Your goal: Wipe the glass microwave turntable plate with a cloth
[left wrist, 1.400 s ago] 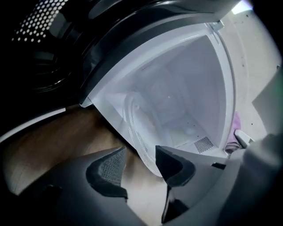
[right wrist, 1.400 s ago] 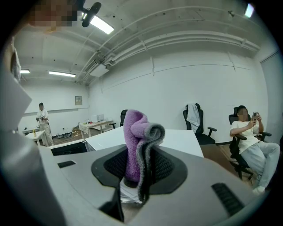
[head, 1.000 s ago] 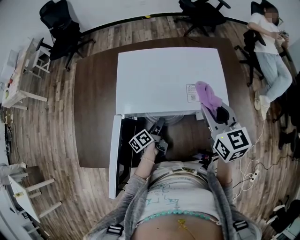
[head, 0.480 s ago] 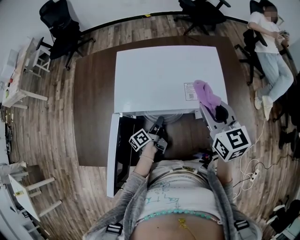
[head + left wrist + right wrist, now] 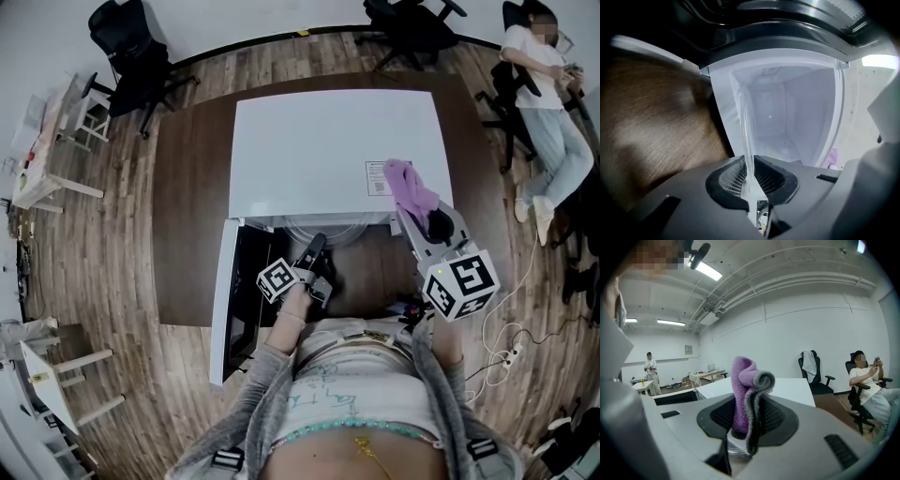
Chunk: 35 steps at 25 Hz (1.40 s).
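Note:
The glass turntable plate (image 5: 746,126) stands edge-on between the jaws of my left gripper (image 5: 751,176). The jaws have just been closing and now press on its rim. Behind the plate is the white cavity of the microwave (image 5: 787,112). In the head view the left gripper (image 5: 314,251) reaches into the oven's mouth, where the plate (image 5: 328,232) shows as a pale round rim. My right gripper (image 5: 745,423) is shut on a folded purple and grey cloth (image 5: 745,380). In the head view it (image 5: 422,220) is held up at the microwave's right front corner with the cloth (image 5: 411,187).
The white microwave (image 5: 328,150) sits on a dark brown table (image 5: 187,206). Its door (image 5: 221,300) hangs open at the left. Office chairs (image 5: 131,56) stand around. A person sits at the far right (image 5: 544,84). Cables and a power strip (image 5: 506,352) lie on the floor.
Little differs. The left gripper has shifted slightly at the microwave's mouth. The right gripper and its cloth have stayed where they were.

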Each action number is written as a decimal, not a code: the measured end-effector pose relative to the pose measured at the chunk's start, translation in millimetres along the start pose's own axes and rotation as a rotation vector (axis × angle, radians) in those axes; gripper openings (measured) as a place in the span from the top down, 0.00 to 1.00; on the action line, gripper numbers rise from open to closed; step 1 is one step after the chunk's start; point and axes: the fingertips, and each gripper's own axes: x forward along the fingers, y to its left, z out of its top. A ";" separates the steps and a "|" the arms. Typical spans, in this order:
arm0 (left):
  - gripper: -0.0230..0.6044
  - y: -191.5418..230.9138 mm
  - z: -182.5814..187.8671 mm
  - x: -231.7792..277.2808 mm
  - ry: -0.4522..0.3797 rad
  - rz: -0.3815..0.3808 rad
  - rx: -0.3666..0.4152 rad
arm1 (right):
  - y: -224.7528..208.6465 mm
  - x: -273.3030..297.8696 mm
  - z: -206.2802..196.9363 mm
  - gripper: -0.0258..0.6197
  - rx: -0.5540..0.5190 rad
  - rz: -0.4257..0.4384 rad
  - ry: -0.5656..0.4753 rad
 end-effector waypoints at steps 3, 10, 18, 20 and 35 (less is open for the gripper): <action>0.88 -1.4 -4.7 -3.7 -0.012 -0.010 -0.008 | -0.3 -3.4 -0.8 0.77 -0.002 0.012 -0.005; 0.88 0.1 -9.2 -18.0 -0.051 0.022 0.015 | -0.1 -9.2 -2.7 0.77 -0.014 0.053 -0.006; 0.88 -1.1 -24.7 -26.9 -0.099 0.024 0.015 | 3.1 -16.6 -7.1 0.77 -0.030 0.134 -0.002; 0.88 0.8 -30.9 -29.0 -0.107 0.023 0.003 | 2.8 -19.3 -7.7 0.77 -0.036 0.150 -0.001; 0.88 0.6 -47.8 -38.8 -0.118 0.011 0.019 | 7.5 -36.8 -11.4 0.77 -0.072 0.180 0.002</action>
